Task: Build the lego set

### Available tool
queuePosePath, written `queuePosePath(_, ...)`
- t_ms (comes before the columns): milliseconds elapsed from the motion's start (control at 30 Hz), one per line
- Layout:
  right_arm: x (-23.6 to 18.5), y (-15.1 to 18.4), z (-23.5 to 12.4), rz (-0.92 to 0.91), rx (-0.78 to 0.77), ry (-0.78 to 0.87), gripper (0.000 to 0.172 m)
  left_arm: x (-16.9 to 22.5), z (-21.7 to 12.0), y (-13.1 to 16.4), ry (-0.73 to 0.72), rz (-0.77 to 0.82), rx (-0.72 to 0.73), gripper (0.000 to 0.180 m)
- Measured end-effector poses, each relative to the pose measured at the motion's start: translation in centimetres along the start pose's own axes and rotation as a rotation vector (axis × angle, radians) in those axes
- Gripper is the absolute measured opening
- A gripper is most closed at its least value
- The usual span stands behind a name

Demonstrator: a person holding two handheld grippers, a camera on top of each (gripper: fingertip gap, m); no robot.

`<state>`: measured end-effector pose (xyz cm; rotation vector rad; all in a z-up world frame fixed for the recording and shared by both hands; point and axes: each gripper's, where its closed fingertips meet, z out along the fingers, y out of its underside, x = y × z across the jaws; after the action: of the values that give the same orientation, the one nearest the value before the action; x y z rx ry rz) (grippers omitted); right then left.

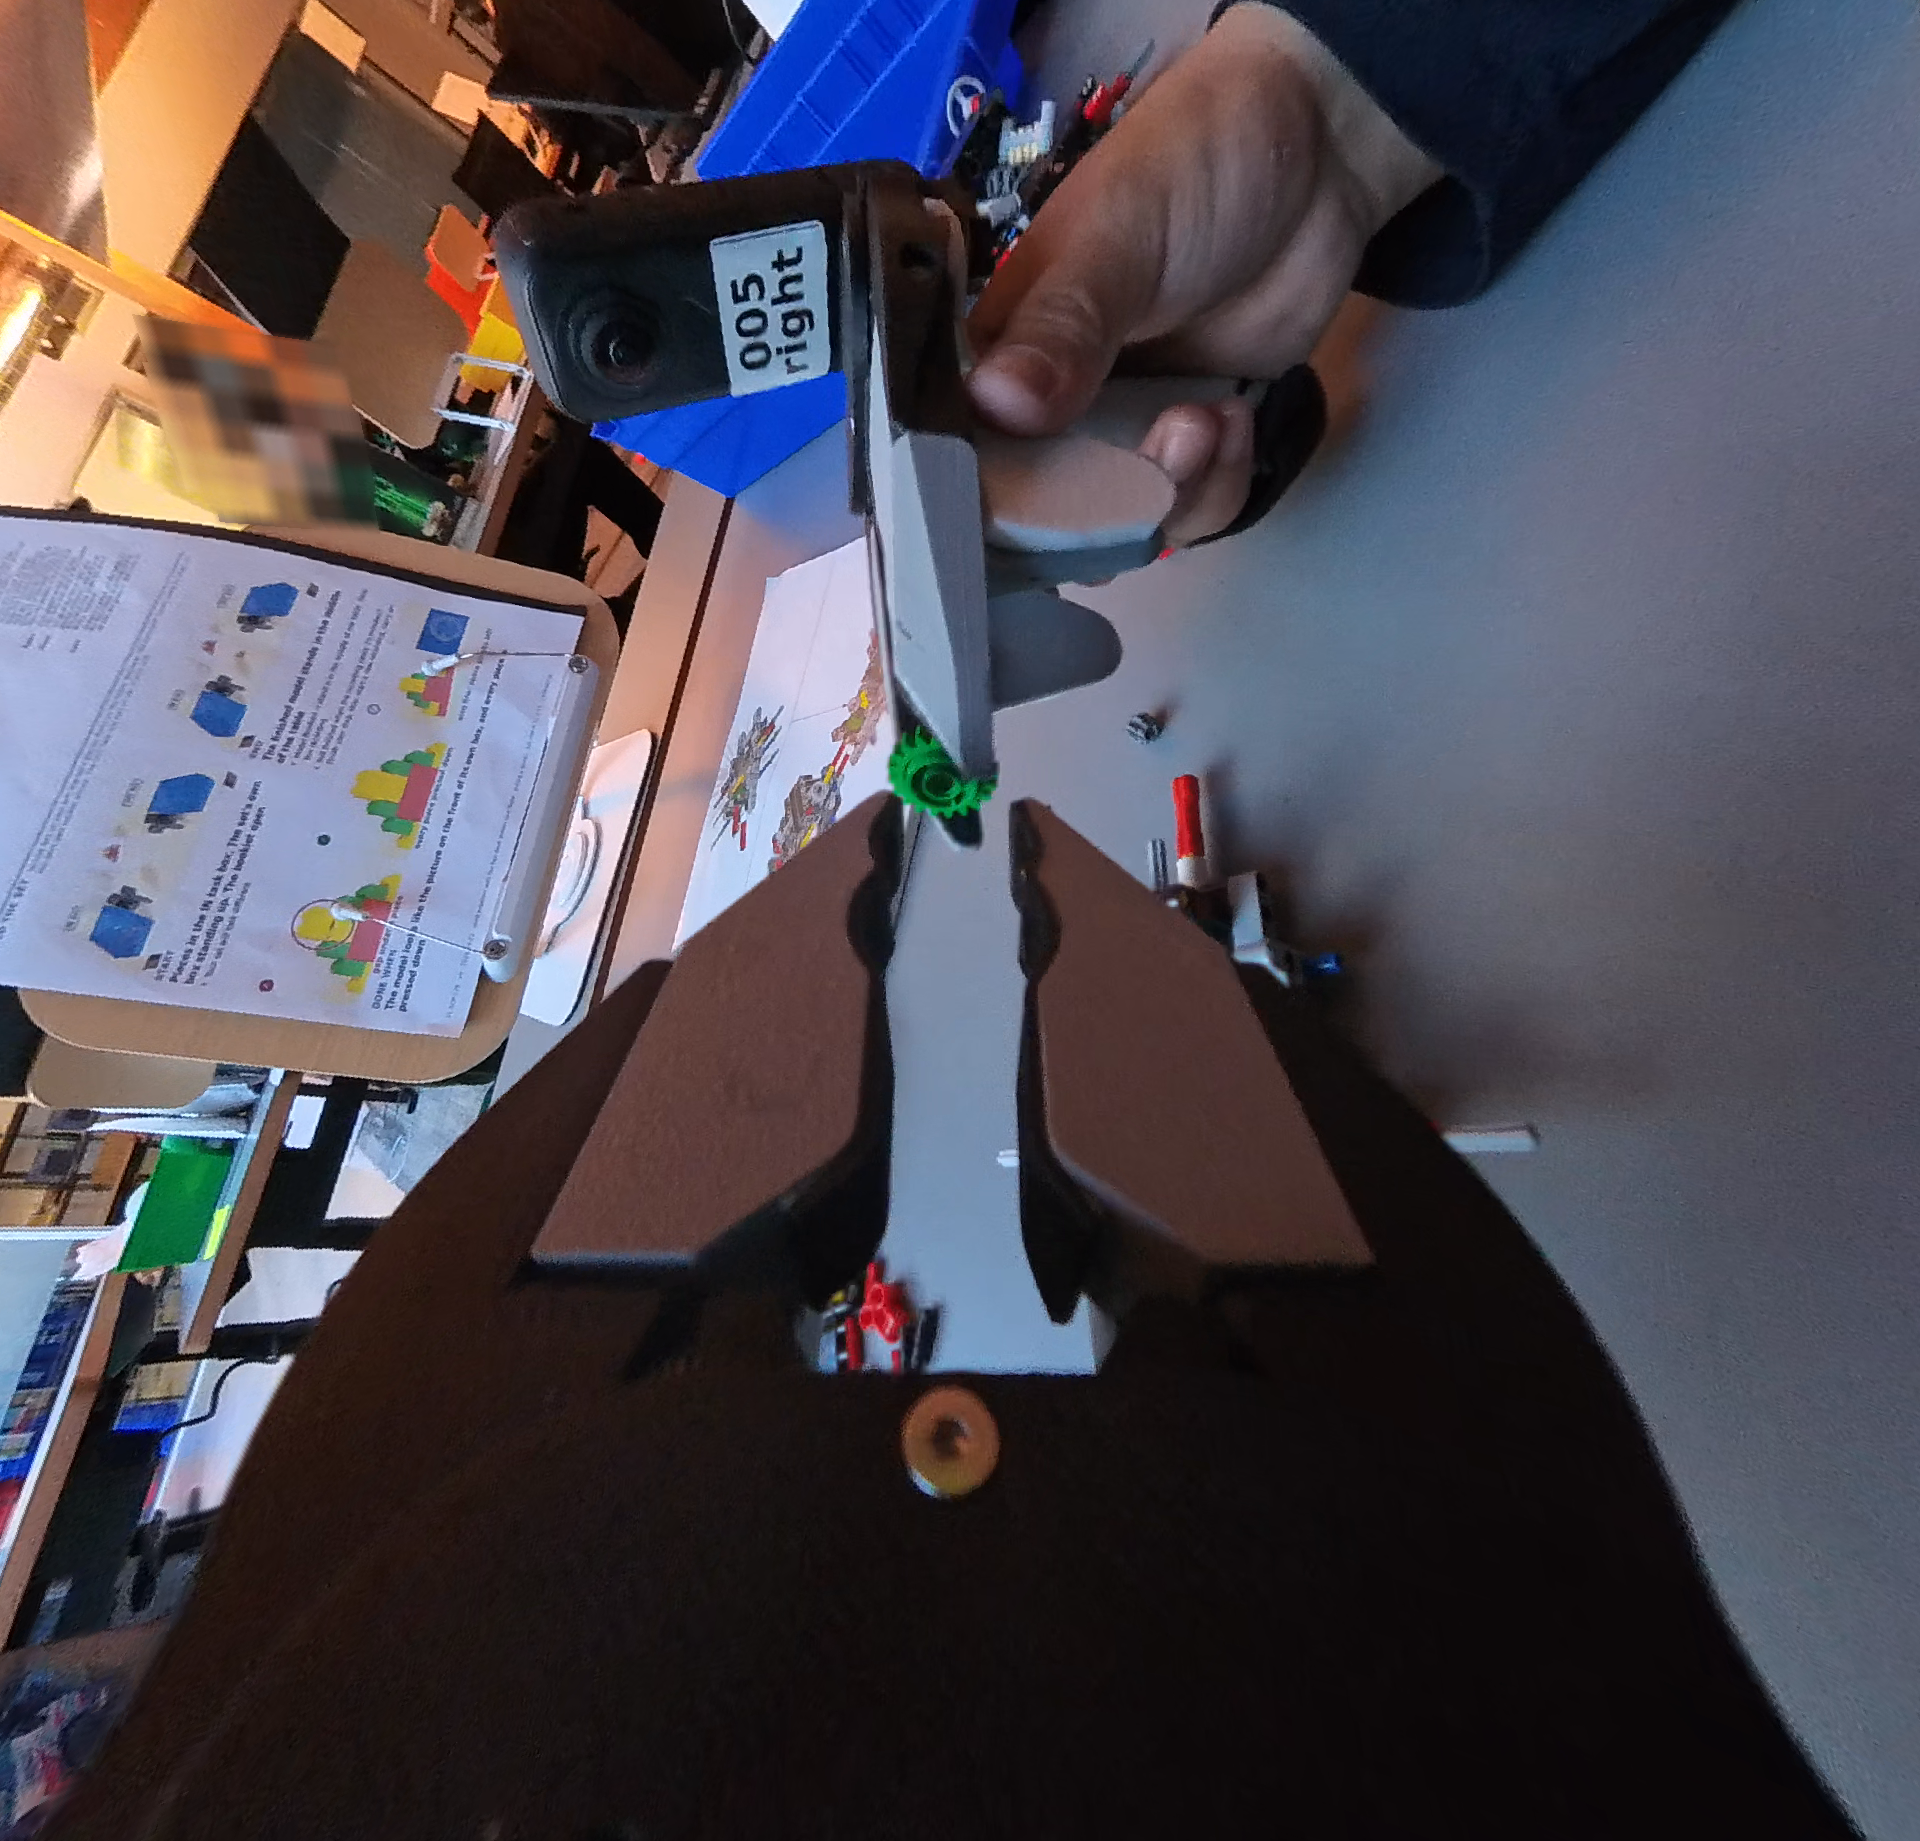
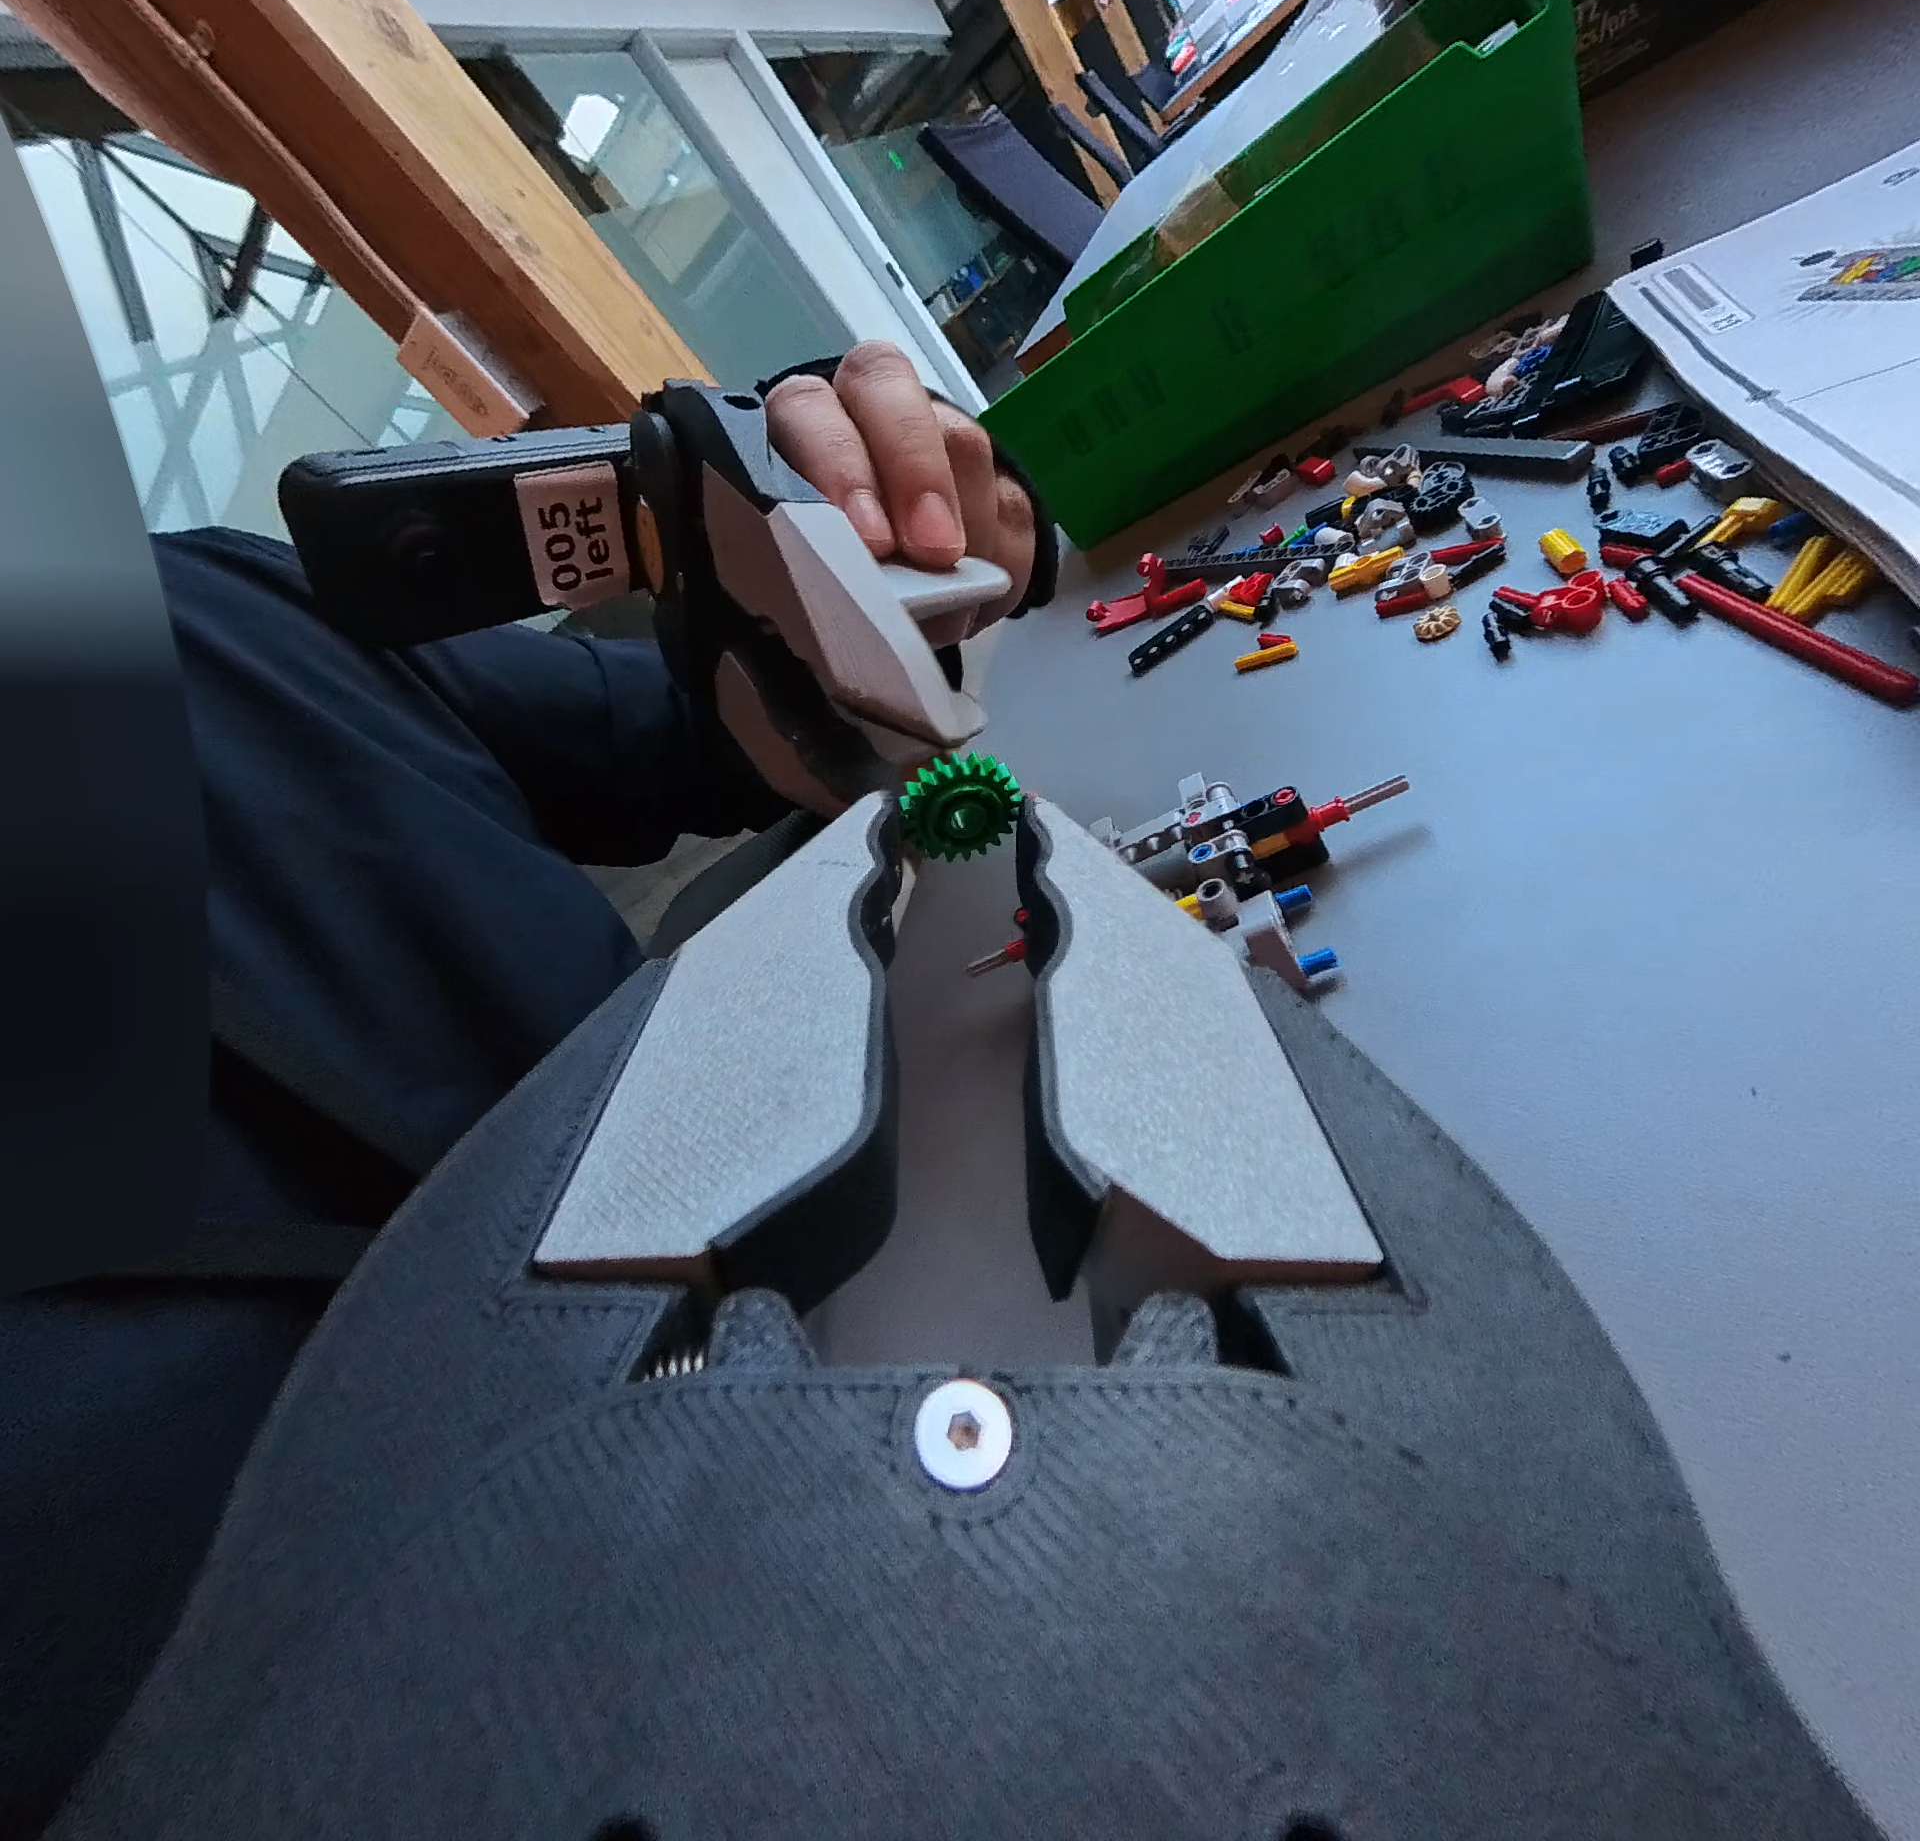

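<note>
Green toothed plastic gear wheel (image 2: 958,807) sits at the very tips of your right gripper (image 2: 956,820), above the grey table (image 2: 1558,1064); the two grey fingertips (image 2: 1049,835) press on opposite edges of its toothed rim, so those jaws are only narrowly parted and clamped on the gear.

Going left to right in the right wrist view: your dark blue sleeve (image 2: 416,804) fills the near left; next comes your left hand (image 2: 904,472) wrapped round the left gripper (image 2: 951,726), whose grey fingers point down and stop just above the gear; from this side I cannot tell whether they touch it. Just right of the gear lies a small grey, black and red brick assembly with a grey axle (image 2: 1278,835); farther right a loose scatter of red, yellow and black building pieces (image 2: 1507,565) spreads over the table, with a green plastic bin (image 2: 1351,285) at the far side and a white printed instruction booklet (image 2: 1787,357) at the far right edge.

In the left wrist view your left gripper's own brown-lit fingers (image 1: 800,960) stand a little apart with bare table showing between them; nothing is gripped there, and the gear (image 1: 935,775) hangs just beyond their tips, held by the right gripper coming down from the far side.
</note>
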<state>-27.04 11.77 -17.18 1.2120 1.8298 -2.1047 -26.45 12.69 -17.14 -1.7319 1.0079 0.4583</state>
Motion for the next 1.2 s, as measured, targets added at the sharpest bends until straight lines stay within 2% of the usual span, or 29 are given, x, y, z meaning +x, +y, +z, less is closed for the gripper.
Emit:
queuePosePath(100, -0.5, 0.7, 0.2, 0.046, -0.042, -0.051, 0.018, 0.4, -0.1, 0.3, 0.052, -0.031, 0.006, 0.019)
queuePosePath(200, -0.4, 0.9, 0.4, 0.091, -0.049, -0.065, 0.018, 1.4, -0.3, -0.6, 0.123, -0.078, 0.061, 0.023)
queuePosePath(333, -0.5, 1.0, 0.6, 0.118, -0.047, -0.083, 0.018, 0.5, 0.3, 0.1, 0.036, -0.057, 0.009, 0.019)
queuePosePath(500, -0.3, 1.7, 1.1, 0.12, -0.078, -0.069, 0.018, 1.5, 0.8, 0.5, 0.056, -0.067, -0.009, 0.019)
queuePosePath(600, 0.2, 1.9, 1.1, 0.114, -0.095, -0.041, 0.018, 1.7, 0.8, 1.1, 0.074, -0.131, -0.021, 0.018)
queuePosePath(700, 1.1, 2.1, 0.0, 0.03, -0.136, 0.055, 0.024, 1.8, 0.5, 3.0, 0.096, -0.259, -0.049, 0.018)
queuePosePath(767, 1.9, 2.3, -1.3, -0.058, -0.168, 0.144, 0.029, 2.9, 0.3, 4.2, 0.199, -0.415, -0.068, 0.018)
queuePosePath(900, 4.5, 4.7, -2.5, -0.267, -0.364, 0.364, 0.029, 3.7, 0.0, 4.5, 0.314, -0.646, -0.042, 0.018)
queuePosePath(1067, 5.4, 5.9, -1.1, -0.501, -0.495, 0.474, 0.013, 3.7, 0.5, 4.6, 0.342, -0.672, -0.044, 0.018)
queuePosePath(1200, 6.0, 7.1, -0.8, -0.537, -0.567, 0.492, 0.003, 4.6, 1.1, 5.2, 0.38, -0.659, -0.09, 0.018)
